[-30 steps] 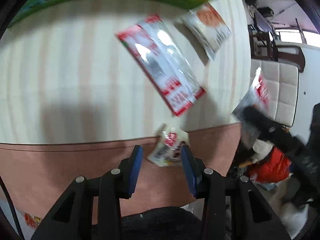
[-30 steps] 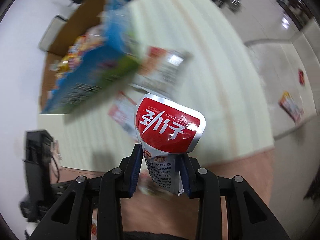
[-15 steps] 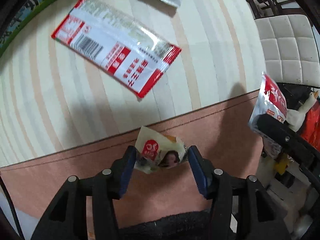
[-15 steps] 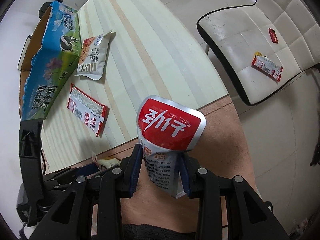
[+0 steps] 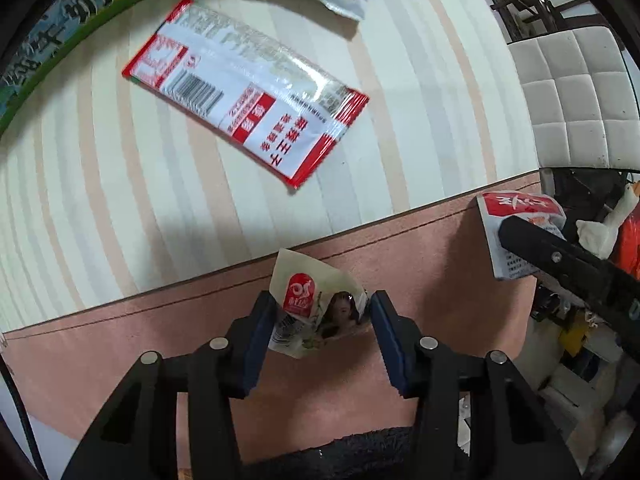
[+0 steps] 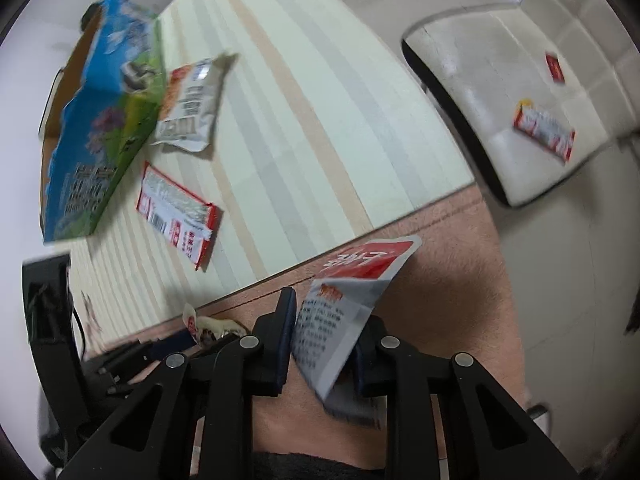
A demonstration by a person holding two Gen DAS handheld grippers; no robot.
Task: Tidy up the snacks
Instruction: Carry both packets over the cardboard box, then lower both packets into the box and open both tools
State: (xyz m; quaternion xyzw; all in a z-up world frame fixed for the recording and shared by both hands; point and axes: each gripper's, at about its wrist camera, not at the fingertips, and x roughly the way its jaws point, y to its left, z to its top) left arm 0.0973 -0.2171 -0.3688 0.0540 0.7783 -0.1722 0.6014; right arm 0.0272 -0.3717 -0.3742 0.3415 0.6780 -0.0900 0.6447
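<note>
The left gripper (image 5: 322,322) pinched a small crumpled snack packet (image 5: 316,306) over the table's pink border (image 5: 420,256), its jaws closing. The right gripper (image 6: 326,344), jaws also closing, clamped a tilted red-and-white snack pouch (image 6: 344,300) above that border, well apart from the blue-green carton (image 6: 96,128).

On the table (image 6: 320,120), a flat packet (image 6: 176,216) lies below a pouch (image 6: 190,108), with the box (image 6: 96,128) at their left.
</note>
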